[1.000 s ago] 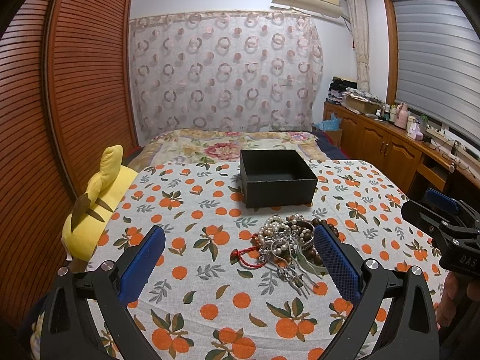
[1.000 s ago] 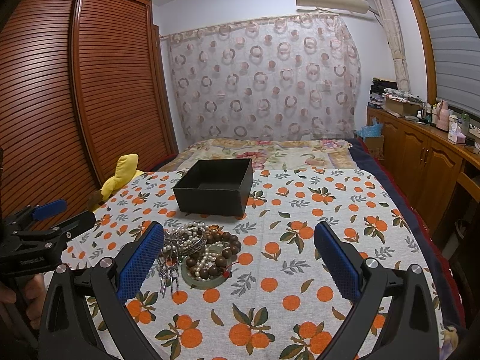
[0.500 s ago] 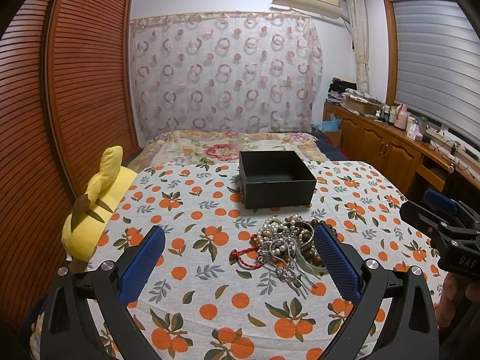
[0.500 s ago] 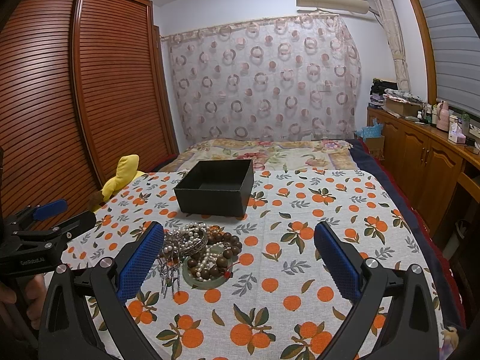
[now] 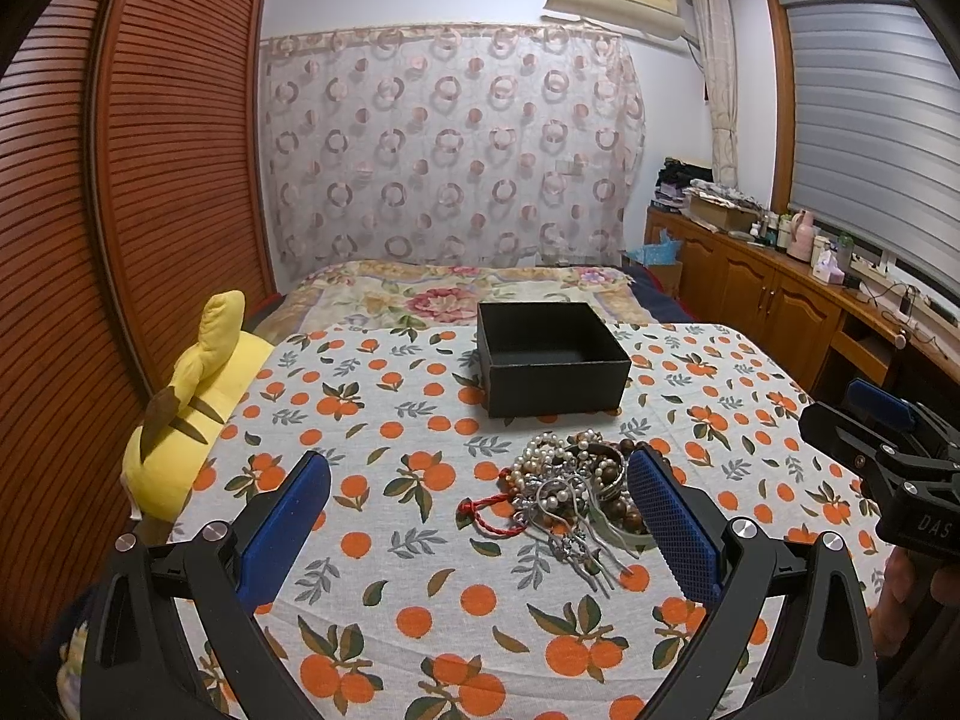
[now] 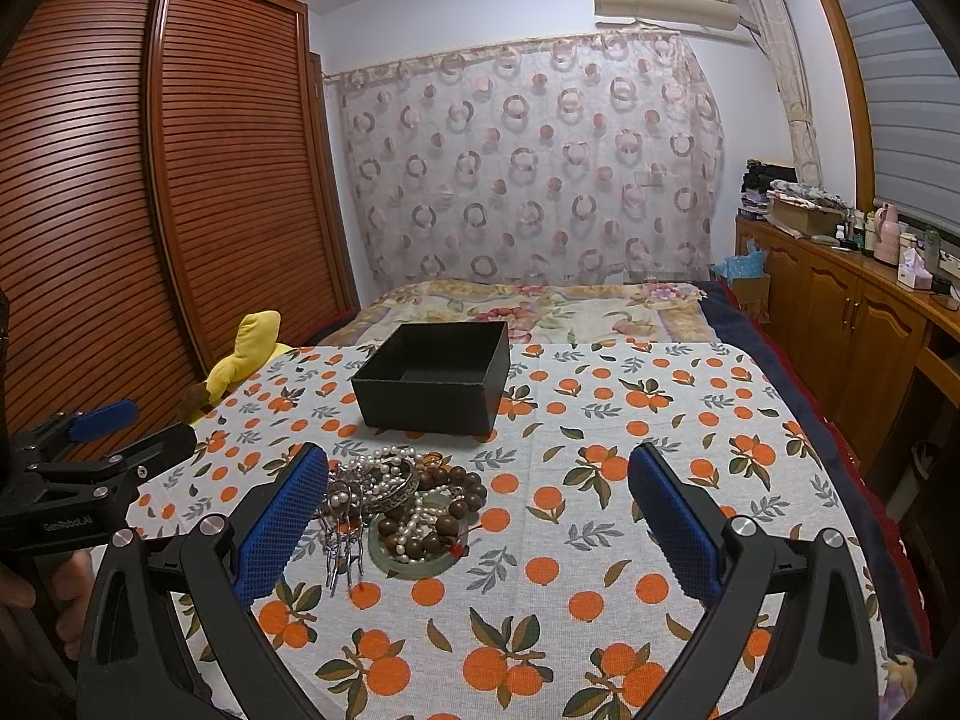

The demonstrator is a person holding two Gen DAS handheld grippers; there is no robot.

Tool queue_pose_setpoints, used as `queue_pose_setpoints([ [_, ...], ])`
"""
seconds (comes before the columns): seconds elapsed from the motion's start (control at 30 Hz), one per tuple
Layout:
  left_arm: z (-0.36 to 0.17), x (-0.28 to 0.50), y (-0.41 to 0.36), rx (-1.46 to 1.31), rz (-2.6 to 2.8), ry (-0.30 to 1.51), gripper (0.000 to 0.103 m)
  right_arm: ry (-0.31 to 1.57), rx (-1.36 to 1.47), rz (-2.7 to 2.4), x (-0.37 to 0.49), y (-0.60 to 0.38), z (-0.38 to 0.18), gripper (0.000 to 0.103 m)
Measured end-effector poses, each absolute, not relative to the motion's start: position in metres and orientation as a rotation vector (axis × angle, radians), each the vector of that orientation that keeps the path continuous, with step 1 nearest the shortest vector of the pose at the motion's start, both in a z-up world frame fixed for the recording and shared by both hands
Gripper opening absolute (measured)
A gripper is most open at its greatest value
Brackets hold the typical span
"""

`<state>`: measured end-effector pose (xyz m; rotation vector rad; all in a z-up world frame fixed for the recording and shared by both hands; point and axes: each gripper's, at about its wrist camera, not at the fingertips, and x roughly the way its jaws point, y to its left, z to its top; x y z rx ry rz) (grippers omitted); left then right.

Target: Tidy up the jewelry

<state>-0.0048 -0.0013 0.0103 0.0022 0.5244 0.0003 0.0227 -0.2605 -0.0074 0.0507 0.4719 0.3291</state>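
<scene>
A tangled pile of jewelry (image 5: 576,480) lies on the orange-print cloth: pearl strands, brown bead bracelets, silver hairpins, a red cord and a green bangle. It also shows in the right wrist view (image 6: 402,504). An open, empty black box (image 5: 552,357) stands just behind the pile, and shows in the right wrist view too (image 6: 435,375). My left gripper (image 5: 480,522) is open and empty, hovering near the pile's front left. My right gripper (image 6: 480,516) is open and empty, with the pile by its left finger.
A yellow plush toy (image 5: 192,414) lies at the cloth's left edge beside a wooden slatted wardrobe (image 5: 120,210). A wooden cabinet (image 5: 780,294) with bottles stands on the right. A floral bedspread (image 5: 456,294) lies beyond the box.
Both grippers have drifted slightly; the pile and box sit a touch differently in view. Nothing was grasped or moved.
</scene>
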Motion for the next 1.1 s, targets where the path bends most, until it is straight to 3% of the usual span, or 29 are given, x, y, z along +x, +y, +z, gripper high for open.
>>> queue_pose_setpoints([
  [0.53,-0.016,0.013,-0.002,-0.026,-0.049,0.611,0.096,0.513,0.032,0.368,0.03,-0.257,-0.023,0.101],
  [0.77,-0.039,0.03,0.001,-0.057,-0.109,0.681,0.096,0.57,0.033,0.406,0.038,-0.26,-0.042,0.089],
  [1.1,-0.057,0.056,-0.007,-0.11,-0.221,0.751,0.092,0.617,0.011,0.427,0.044,-0.258,-0.057,0.089],
])
